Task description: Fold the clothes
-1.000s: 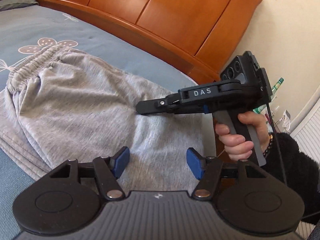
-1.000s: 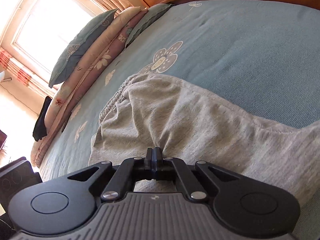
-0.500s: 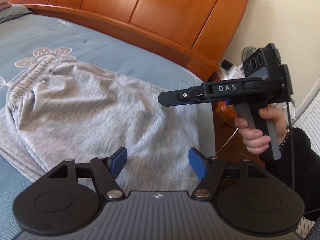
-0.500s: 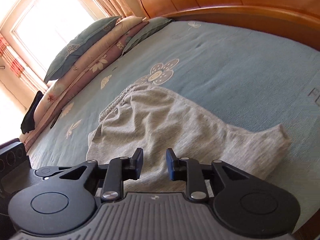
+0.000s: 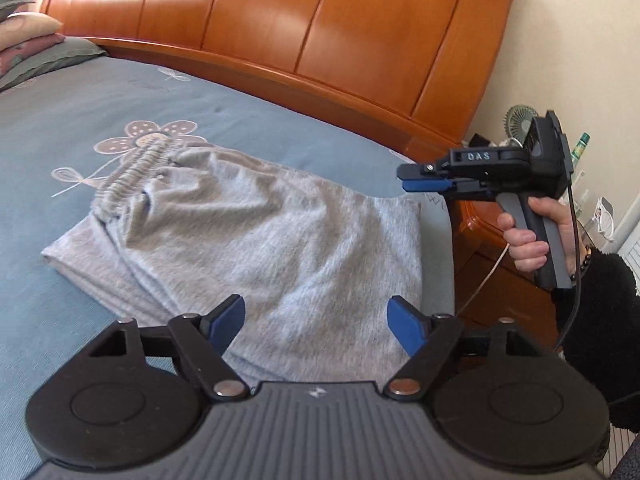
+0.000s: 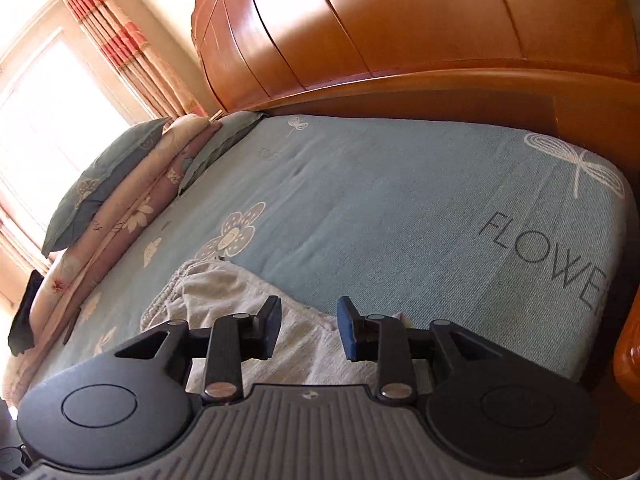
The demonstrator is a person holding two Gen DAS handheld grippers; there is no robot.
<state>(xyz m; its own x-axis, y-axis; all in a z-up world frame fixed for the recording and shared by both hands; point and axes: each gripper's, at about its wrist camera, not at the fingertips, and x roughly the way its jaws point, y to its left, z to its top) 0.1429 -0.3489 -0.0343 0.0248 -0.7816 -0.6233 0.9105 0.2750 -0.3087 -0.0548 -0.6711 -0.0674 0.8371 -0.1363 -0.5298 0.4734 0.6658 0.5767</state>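
One pair of grey shorts (image 5: 256,240) lies folded on the blue bedspread (image 5: 120,112), right in the centre of the left wrist view, its gathered elastic waistband (image 5: 132,168) up at ten o'clock and touching one flower print (image 5: 156,136) on the cover. Two grippers are in play, and neither has cloth in it. The left gripper (image 5: 316,318) sits at six o'clock above the near edge of the shorts, its two blue pads (image 5: 230,316) well apart and spreading wider, nothing pressed between them. Over at three o'clock, the right gripper (image 5: 416,180) hangs in the air just past the far right corner of the shorts, held by one hand (image 5: 532,240) in a black fuzzy sleeve (image 5: 600,320); from its own camera the right gripper (image 6: 308,326) shows its two pads parted and opening, with only the shorts (image 6: 224,292) lying below the gap, untouched. Beyond the garment, one orange wooden headboard (image 5: 280,24) runs across twelve o'clock. In the right wrist view, a stack of pillows (image 6: 120,184), at least three of them, lines the bed's edge at nine o'clock, one striped curtain (image 6: 116,44) hangs at eleven o'clock, and the word FLOWER (image 6: 552,256) is printed on the spread at three o'clock.
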